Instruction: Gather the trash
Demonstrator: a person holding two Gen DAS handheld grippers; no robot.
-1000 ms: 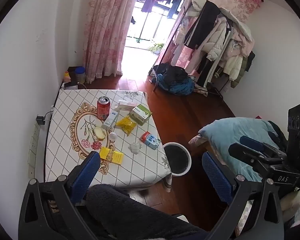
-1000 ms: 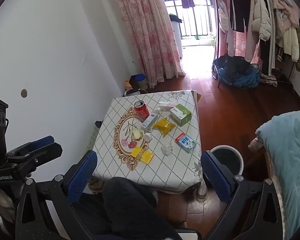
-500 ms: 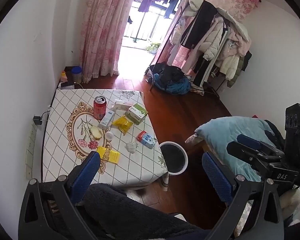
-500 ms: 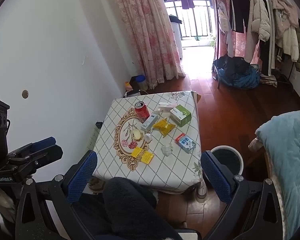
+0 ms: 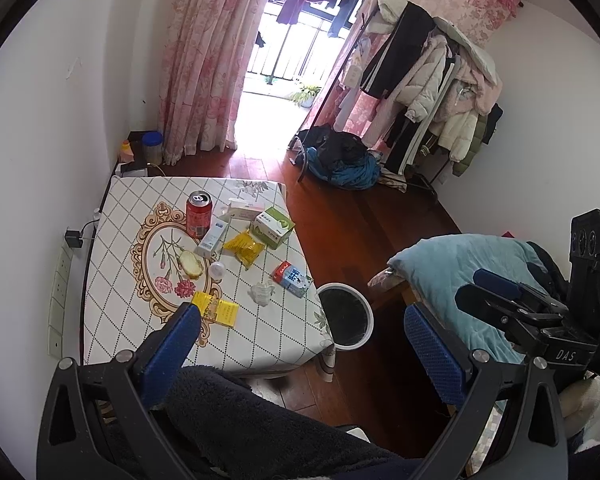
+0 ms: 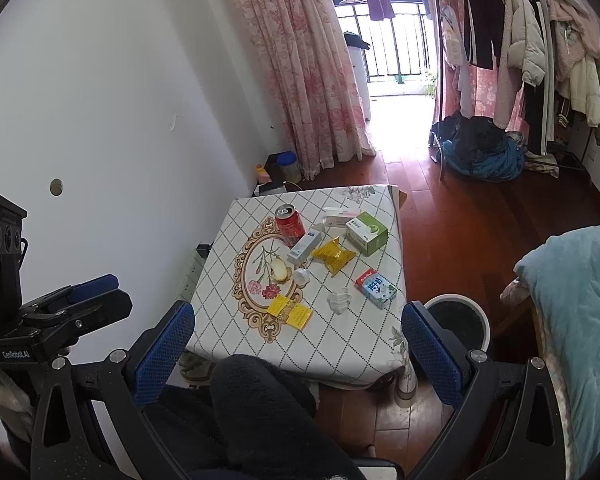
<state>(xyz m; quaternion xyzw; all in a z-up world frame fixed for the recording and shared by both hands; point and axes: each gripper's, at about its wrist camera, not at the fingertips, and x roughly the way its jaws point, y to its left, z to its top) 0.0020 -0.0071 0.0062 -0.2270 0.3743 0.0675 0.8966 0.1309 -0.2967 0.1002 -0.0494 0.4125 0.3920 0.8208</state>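
Progress: I see nothing collected | litter on table (image 5: 112, 280), frame centre | trash bin (image 5: 346, 316) lower centre | left gripper (image 5: 300, 344), right gripper (image 6: 298, 346) spread wide, empty

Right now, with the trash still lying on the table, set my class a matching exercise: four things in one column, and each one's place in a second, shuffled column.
Things
1. red soda can
2. green and white carton box
3. round white waste bin
4. flat yellow paper packets

Places
A. on the wooden floor beside the table's right corner
B. nearest the table's front edge, on the gold frame pattern
C. upright at the top of the oval flower pattern
D. near the table's right edge, far side

Pairs: 1-C, 2-D, 3-A, 4-B
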